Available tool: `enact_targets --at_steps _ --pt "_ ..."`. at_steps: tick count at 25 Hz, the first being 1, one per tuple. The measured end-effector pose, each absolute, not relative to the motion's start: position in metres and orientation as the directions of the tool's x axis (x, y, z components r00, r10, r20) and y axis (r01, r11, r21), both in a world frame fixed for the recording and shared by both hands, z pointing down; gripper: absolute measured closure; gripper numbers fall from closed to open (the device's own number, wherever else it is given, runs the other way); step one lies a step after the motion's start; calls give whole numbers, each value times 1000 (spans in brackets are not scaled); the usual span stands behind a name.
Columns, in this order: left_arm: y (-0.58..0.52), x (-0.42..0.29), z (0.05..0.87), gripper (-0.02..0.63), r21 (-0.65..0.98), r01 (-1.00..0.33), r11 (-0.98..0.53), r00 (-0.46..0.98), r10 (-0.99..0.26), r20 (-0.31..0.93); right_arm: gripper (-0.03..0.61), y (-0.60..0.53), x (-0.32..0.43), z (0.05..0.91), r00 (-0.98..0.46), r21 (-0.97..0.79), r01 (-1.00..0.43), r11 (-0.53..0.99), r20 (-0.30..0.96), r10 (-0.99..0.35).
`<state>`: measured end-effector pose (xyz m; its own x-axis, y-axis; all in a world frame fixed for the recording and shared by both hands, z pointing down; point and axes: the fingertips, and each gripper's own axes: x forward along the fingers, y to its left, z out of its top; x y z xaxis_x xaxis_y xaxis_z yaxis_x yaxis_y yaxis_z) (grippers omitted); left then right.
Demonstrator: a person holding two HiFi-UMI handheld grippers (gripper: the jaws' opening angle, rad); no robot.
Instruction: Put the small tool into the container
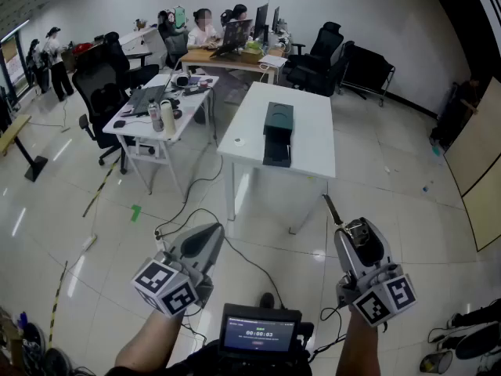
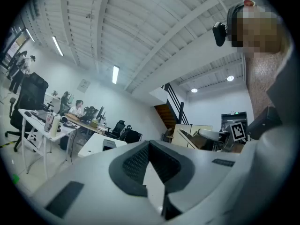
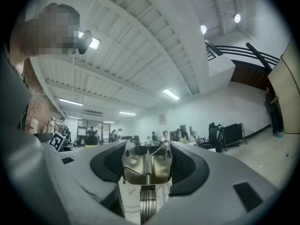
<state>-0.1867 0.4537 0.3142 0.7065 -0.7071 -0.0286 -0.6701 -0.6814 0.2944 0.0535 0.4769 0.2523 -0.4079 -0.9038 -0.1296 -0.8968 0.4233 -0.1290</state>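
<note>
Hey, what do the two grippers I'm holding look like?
The left gripper and right gripper are smooth grey wedge-shaped shells with dark textured fingers; each carries a white cube with black square markers.

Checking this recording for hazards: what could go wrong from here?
1. The silvery metal spring clamp sticks out well past the right claw, so it might twist or slip while carried.
2. Black cables lie on the floor before the white table that bears the dark green box-shaped container. Walking there risks a snag.
</note>
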Motion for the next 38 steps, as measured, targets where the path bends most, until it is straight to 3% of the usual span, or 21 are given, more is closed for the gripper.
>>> enact_targets --at_steps 24,31,38 --pt "66 -40 311 601 213 -806 -552 572 -819 41 328 67 206 270 -554 -152 -813 562 -92 -827" --pt "-16 -15 314 601 220 -777 -590 609 -792 29 328 -13 211 289 -550 -175 -814 553 -71 -832" --pt "-109 -44 326 601 247 -749 -615 641 -766 34 328 -96 182 301 -497 -186 -850 493 -29 -867"
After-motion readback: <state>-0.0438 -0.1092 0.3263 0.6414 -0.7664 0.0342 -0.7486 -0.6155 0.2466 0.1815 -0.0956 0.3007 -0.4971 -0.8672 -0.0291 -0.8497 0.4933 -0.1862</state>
